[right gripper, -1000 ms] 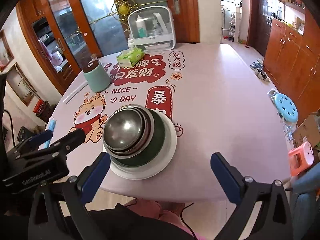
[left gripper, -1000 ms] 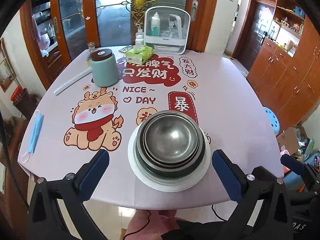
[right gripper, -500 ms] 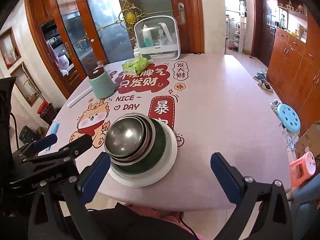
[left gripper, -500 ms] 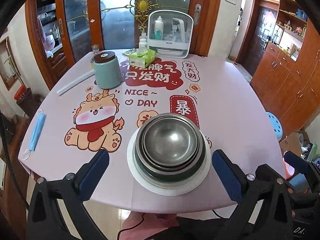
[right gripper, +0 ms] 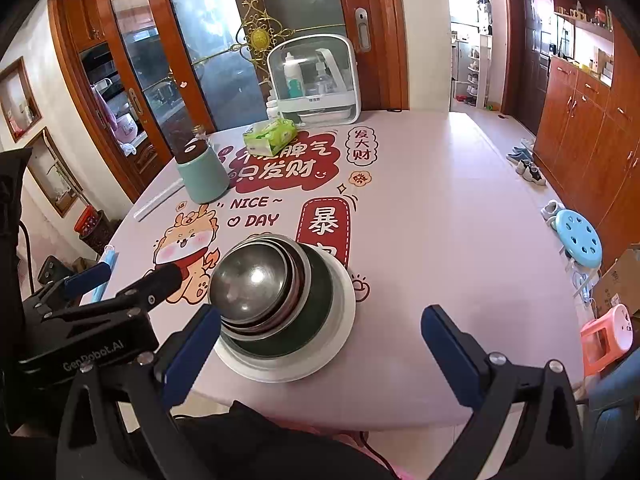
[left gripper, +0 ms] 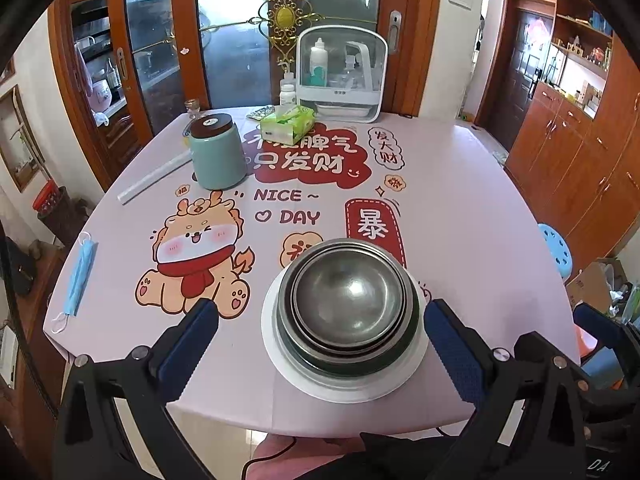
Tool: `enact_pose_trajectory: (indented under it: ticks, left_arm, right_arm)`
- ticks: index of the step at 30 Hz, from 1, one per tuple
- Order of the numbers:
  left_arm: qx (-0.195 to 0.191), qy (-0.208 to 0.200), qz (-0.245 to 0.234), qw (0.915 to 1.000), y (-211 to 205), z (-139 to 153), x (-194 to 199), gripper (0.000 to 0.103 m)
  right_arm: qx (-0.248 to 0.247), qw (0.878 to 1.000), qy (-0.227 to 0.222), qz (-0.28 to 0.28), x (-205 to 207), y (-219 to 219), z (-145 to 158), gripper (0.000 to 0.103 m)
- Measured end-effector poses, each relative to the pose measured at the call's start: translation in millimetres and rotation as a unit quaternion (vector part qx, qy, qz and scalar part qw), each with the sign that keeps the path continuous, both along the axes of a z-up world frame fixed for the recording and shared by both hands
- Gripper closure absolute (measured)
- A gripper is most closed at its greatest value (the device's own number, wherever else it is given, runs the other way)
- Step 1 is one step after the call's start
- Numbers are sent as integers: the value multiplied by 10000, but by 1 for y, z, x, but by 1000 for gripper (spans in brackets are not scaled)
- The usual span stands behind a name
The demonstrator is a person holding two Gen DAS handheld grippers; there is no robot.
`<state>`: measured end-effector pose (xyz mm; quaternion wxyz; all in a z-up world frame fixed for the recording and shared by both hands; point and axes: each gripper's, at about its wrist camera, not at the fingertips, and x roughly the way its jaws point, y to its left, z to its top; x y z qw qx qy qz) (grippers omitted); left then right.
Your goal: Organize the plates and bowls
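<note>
Steel bowls (left gripper: pixel 347 304) sit nested on the plate (left gripper: pixel 344 386); near it we hold both grippers (left gripper: pixel 320 344) (right gripper: pixel 320 344) spread apart, empty.

- Left gripper (left gripper: pixel 320 340): jaws spread wide, holding nothing, blue pads (left gripper: pixel 188 344) level on either side of the bowl stack (left gripper: pixel 348 304) without touching it, held back at its near side.
- Right gripper (right gripper: pixel 320 344): jaws also wide apart and empty, to the right of the bowl stack, its left pad (right gripper: pixel 192 356) in front of the stack's near-left edge.
- From the right wrist view, the left gripper sits left of the stack, its fingers (right gripper: pixel 152 284) pointing toward it.
</note>
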<state>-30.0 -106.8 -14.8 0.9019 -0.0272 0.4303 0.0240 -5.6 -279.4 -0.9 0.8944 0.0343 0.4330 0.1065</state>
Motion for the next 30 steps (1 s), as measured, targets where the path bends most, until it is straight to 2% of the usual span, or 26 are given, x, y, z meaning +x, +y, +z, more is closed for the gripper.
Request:
enact_pose_trajectory:
  ticks: [30]
  left_arm:
    - [110,257,-8,9996,-6,-11,-3,1]
  right_arm:
    - [65,9995,313,-48,1,-5,-11,2]
